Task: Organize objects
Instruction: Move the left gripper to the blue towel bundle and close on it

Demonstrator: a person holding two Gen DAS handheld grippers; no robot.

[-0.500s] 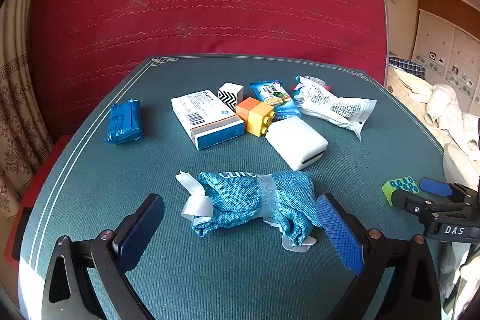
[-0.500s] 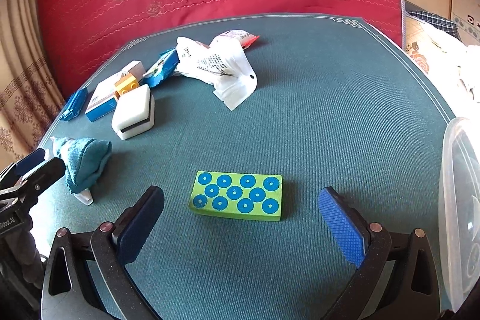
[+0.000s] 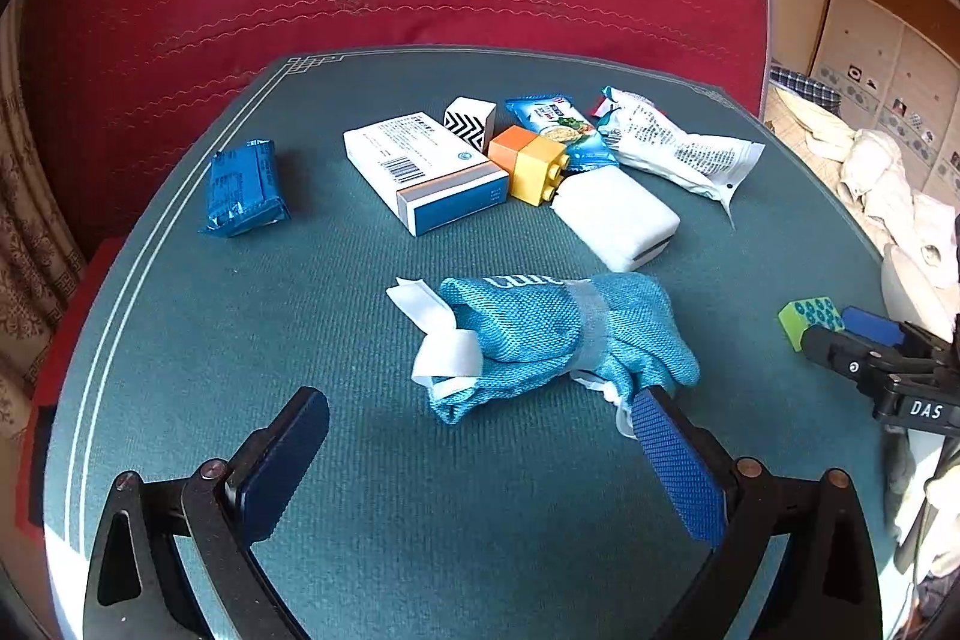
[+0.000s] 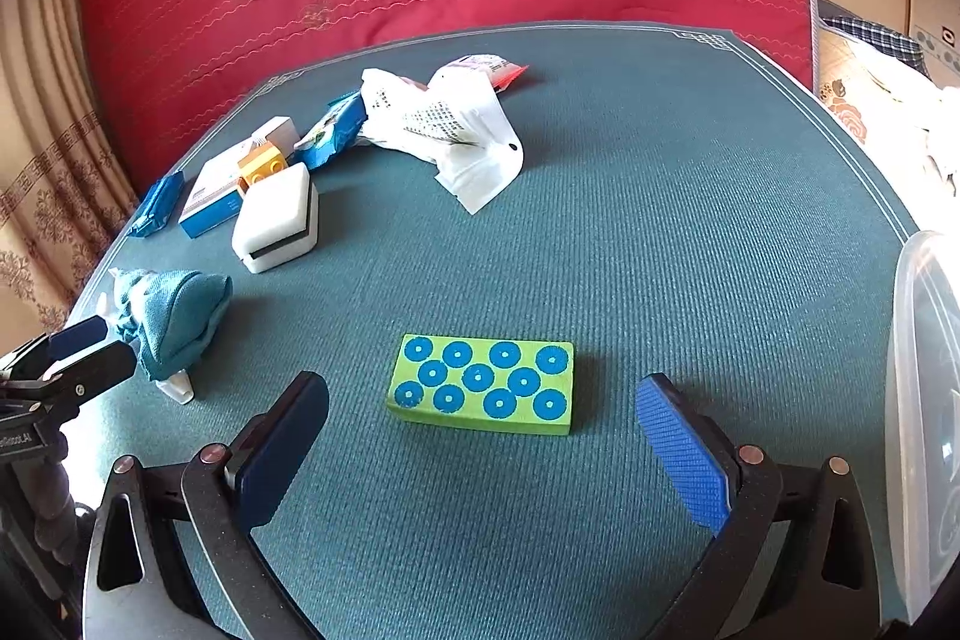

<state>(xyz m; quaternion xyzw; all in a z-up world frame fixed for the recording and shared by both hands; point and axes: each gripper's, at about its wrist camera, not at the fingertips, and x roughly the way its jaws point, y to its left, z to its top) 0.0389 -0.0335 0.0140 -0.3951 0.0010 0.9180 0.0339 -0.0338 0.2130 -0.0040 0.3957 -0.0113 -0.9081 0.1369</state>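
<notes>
On the green worktop [image 4: 660, 220] I held both claws wide apart, so my left claw [image 3: 480, 460] might snag the floppy blue cloth bundle [image 3: 540, 334] and my right claw [image 4: 480, 454] might bump the dotted green block [image 4: 483, 383] away.

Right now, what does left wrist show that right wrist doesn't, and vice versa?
Left wrist only: the zigzag-patterned box, hidden in the right view, and the barcode face of the white-and-blue carton.

Right wrist only: the clear plastic container at the table's right edge, and the dotted top of the green block.

Both: teal cloth bundle, white sponge, yellow-orange brick, blue packet, white wrapper. Left gripper and right gripper are open.
</notes>
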